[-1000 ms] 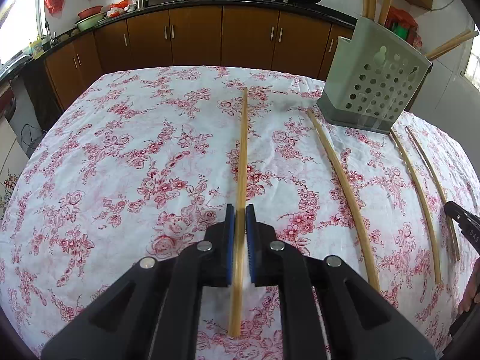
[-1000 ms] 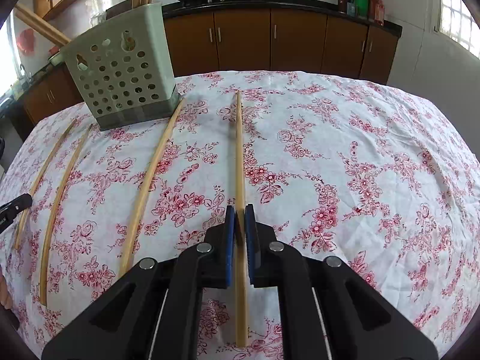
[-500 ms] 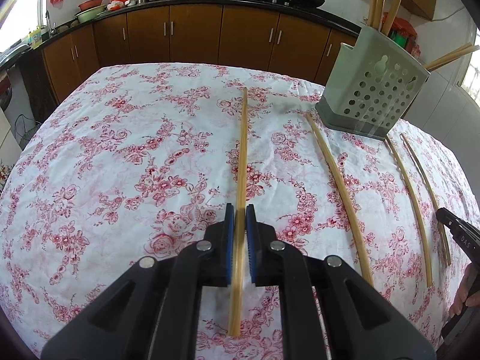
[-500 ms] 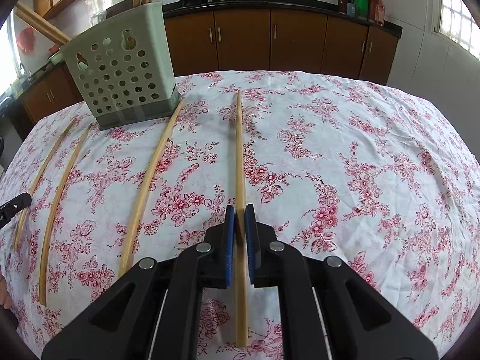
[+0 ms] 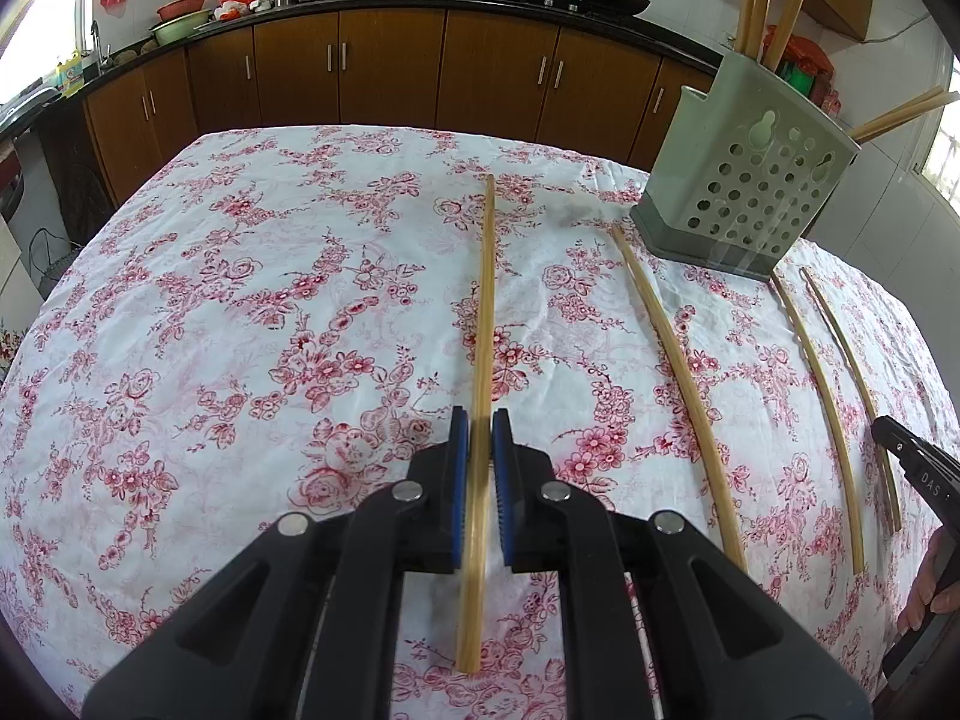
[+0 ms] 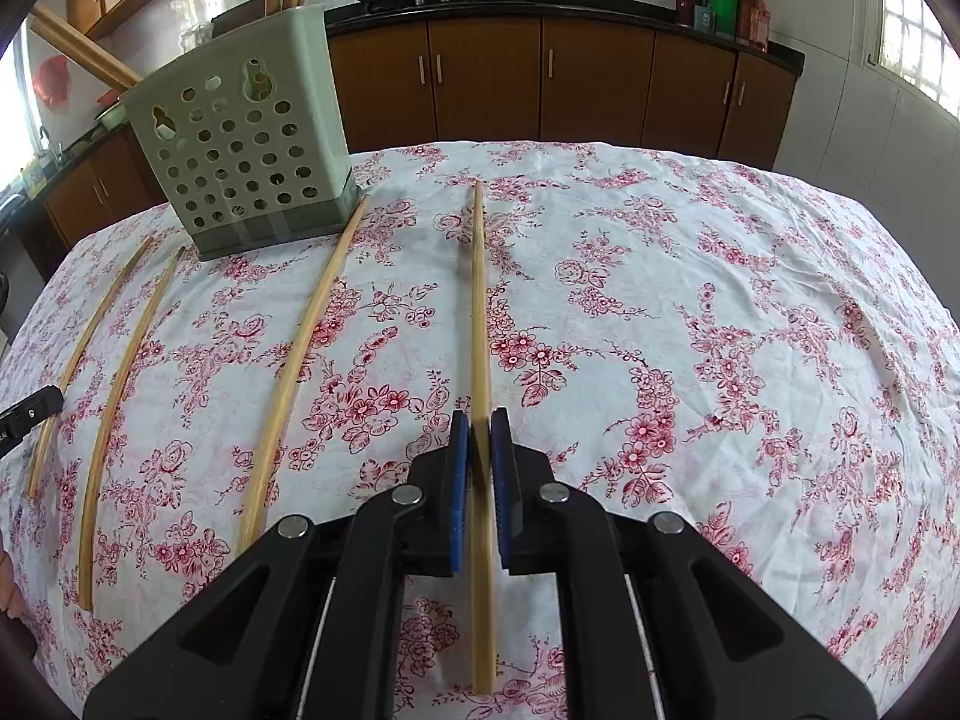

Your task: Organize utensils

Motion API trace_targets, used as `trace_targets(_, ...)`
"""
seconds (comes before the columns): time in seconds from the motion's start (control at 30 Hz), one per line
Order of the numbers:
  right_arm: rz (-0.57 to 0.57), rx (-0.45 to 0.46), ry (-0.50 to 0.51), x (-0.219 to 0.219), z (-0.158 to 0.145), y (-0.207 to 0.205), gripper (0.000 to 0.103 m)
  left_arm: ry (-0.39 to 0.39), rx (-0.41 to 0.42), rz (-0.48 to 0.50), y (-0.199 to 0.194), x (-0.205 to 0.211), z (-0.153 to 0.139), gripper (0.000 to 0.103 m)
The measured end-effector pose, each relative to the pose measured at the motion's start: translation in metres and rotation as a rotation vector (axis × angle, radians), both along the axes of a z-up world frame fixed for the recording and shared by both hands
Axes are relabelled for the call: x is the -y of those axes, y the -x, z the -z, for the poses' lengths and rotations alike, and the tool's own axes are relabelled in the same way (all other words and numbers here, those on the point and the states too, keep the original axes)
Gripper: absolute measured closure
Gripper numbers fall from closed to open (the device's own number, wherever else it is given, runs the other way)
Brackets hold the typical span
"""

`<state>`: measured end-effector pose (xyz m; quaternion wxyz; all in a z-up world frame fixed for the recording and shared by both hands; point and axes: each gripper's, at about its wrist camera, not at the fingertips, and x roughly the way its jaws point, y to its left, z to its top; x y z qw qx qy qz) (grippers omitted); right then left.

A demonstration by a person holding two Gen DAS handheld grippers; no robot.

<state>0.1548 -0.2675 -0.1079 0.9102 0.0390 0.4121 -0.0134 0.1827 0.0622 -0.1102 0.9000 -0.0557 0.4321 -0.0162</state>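
My left gripper (image 5: pixel 480 420) is shut on a long bamboo chopstick (image 5: pixel 486 300) that runs straight ahead over the floral tablecloth (image 5: pixel 240 330). My right gripper (image 6: pixel 480 420) is likewise shut on another bamboo chopstick (image 6: pixel 478 300). A green perforated utensil holder (image 5: pixel 750 192) stands at the far right of the left wrist view and holds several upright sticks. The same holder (image 6: pixel 240 144) is at the far left of the right wrist view. Two loose chopsticks (image 5: pixel 678 390) (image 5: pixel 822 408) lie between the grippers; in the right wrist view they appear as loose chopsticks (image 6: pixel 294 372) (image 6: pixel 120 402).
Brown kitchen cabinets (image 5: pixel 390 72) and a dark counter with woks line the far wall. A black finger (image 5: pixel 918 468) of the right gripper and a person's hand (image 5: pixel 936 588) show at the right edge of the left wrist view. The cloth drops away at the table's rounded edges.
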Motion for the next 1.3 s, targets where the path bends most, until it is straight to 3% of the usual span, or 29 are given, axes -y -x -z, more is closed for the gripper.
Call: trace_targets(1.3,0.0,0.0,0.002,0.0007,0.0001,0.0002,0.088,-0.001,0.0,0.002,-0.0003,-0.0004,-0.0003,0.092)
